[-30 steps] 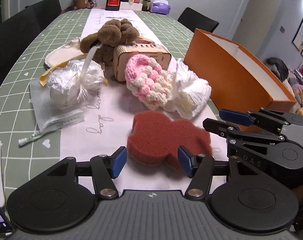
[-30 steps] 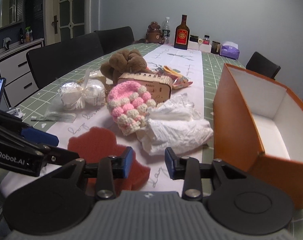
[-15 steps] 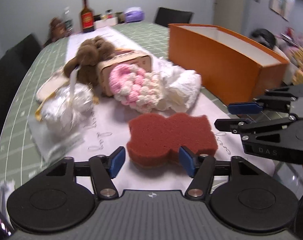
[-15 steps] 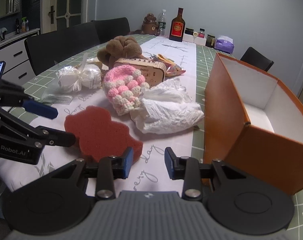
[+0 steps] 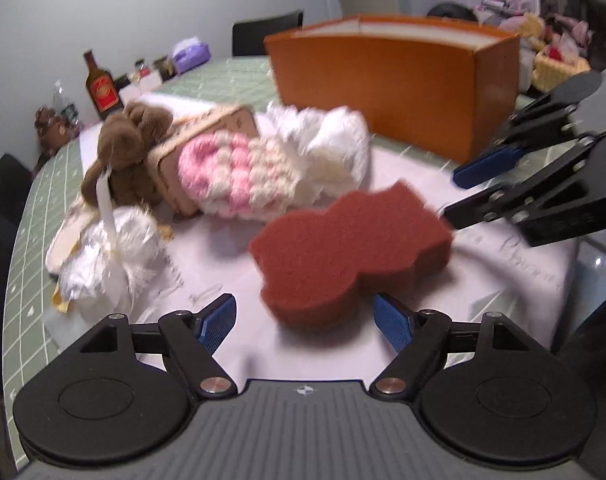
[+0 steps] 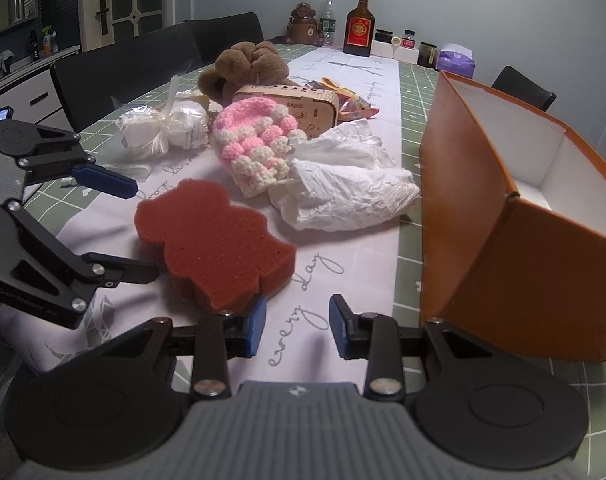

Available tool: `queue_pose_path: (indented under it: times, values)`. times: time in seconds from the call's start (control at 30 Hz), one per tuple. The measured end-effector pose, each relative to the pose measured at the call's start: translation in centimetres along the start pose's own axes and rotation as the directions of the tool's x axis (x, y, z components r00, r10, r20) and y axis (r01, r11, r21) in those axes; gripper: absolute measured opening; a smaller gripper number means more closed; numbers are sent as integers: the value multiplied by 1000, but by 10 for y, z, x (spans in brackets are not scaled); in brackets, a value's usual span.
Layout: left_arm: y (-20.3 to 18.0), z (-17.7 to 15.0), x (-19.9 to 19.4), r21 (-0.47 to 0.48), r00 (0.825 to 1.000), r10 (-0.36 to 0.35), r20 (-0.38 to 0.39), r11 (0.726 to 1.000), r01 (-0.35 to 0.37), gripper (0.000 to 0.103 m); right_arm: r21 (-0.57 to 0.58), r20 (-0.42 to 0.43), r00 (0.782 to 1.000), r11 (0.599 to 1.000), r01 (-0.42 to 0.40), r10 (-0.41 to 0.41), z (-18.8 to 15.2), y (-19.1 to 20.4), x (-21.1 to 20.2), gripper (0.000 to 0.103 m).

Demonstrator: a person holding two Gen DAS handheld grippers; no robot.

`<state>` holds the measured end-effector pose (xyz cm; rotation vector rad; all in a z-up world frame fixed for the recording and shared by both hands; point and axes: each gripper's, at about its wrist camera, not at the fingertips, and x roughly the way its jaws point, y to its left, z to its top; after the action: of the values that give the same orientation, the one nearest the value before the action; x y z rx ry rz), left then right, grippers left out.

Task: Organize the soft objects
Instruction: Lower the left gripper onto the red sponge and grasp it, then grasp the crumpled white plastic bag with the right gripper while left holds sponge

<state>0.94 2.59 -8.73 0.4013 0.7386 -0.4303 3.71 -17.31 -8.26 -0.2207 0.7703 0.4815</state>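
A dark red bear-shaped sponge [image 5: 351, 248] lies flat on the white table runner, also in the right wrist view [image 6: 215, 240]. My left gripper [image 5: 307, 322] is open just short of it, empty; it shows at the left in the right wrist view [image 6: 131, 232]. My right gripper [image 6: 297, 330] is open and empty, beside the sponge's near right corner; it shows at the right in the left wrist view [image 5: 463, 196]. Behind lie a pink-and-cream crocheted hat [image 6: 259, 144], a crumpled white bag [image 6: 343, 188], a brown plush toy [image 6: 247, 64] and a tied white bundle [image 6: 163, 128].
An open orange box [image 6: 503, 208] stands on the right of the table, its inside white. A wooden radio box [image 6: 299, 100] lies behind the hat. A bottle [image 6: 359, 24], jars and a purple tissue pack [image 6: 455, 58] stand at the far end. Black chairs line the left side.
The left gripper has swung round to the left of the sponge and now faces the orange box. The right gripper has drawn back a little. Both stay open; the sponge has not moved.
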Motion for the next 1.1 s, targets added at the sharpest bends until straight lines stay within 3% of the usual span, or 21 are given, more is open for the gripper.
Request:
queue_pose_path:
  times: [0.17,0.43,0.6,0.7,0.9,0.97,1.03,1.1]
  values:
    - [1,1,10,-55,999,-31,18,998,32,72,-13,-7,1000,1000,-1,1,1,5,8,34]
    - [-17,-1,-6,-58,996,-90,6,994,90,70,-44,11,995,994,95,-94,10,-3,19,34]
    - [-7,-6,-4,-149,1000,-18,20,989,21,71,-53,10,996,995,87,-86,12,-5,25,34]
    - [-3,-6,-2,-171,998,-27,58,985,37,72,-51,7,996,995,84,-84,11,-5,25,34]
    - [-8,0,5,-158,997,-27,72,987,38,72,-52,11,997,995,82,-81,12,-5,26,34]
    - [-13,-1,8,-138,998,-7,64,990,16,65,-54,10,997,995,81,-81,11,-4,27,34]
    - [-21,0,9,-113,998,27,62,993,-20,63,-57,9,997,995,80,-79,12,-3,28,31]
    - [-26,1,10,-111,997,55,56,993,-49,60,-57,3,997,996,71,-71,12,-3,30,22]
